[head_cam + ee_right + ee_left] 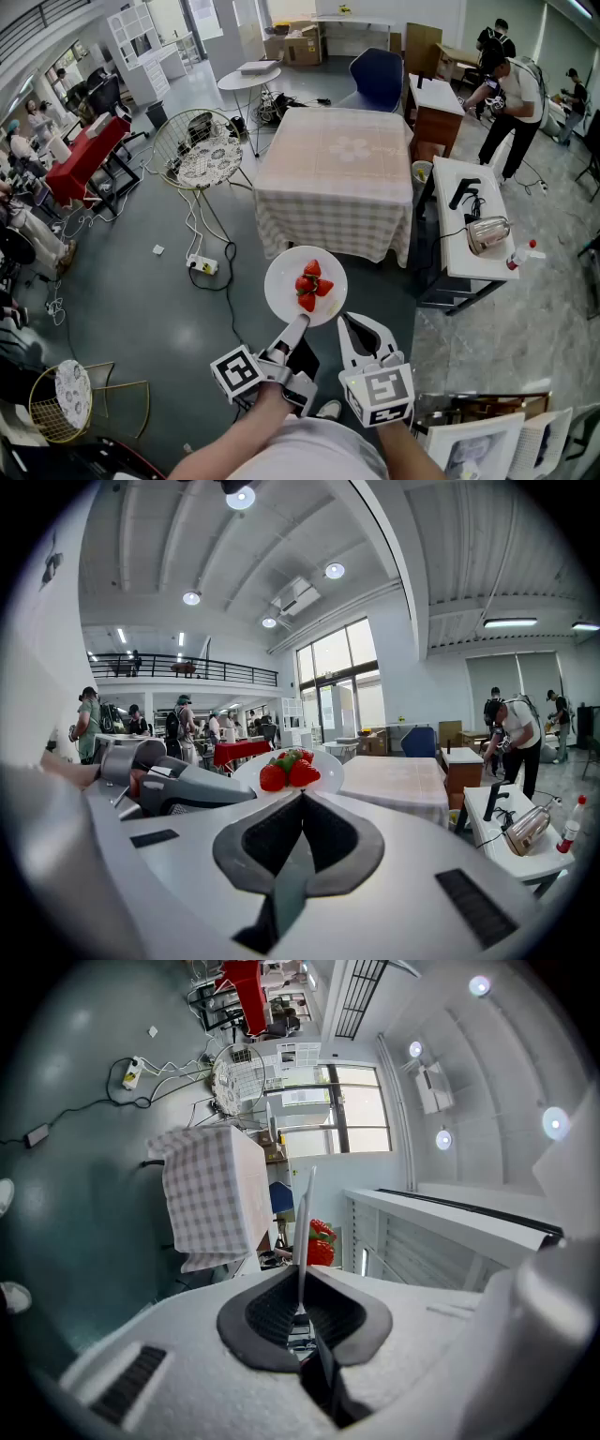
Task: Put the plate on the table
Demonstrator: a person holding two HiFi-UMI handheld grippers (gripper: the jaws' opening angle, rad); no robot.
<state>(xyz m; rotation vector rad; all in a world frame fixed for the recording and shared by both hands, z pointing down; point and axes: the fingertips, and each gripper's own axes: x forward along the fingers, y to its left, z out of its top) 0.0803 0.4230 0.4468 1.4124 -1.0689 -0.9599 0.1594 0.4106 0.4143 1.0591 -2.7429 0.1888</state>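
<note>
In the head view a white plate (285,287) with strawberries (310,285) hangs above the grey floor, short of the near edge of the table with a checked cloth (336,169). My left gripper (298,323) is shut on the plate's near rim. The left gripper view shows the plate (305,1208) edge-on between the pads, the strawberries (321,1241) and the table (211,1194) beyond. My right gripper (350,321) has its jaws together beside the plate's near right rim. Seen from the right gripper (300,797), the plate (328,771) lies just past its tips.
A white side table (459,202) with a toaster (487,232) stands right of the cloth table. A wire chair (197,150) and a power strip with cables (202,265) are on the left. A blue chair (378,80) stands behind the table. People (511,94) stand at the back right.
</note>
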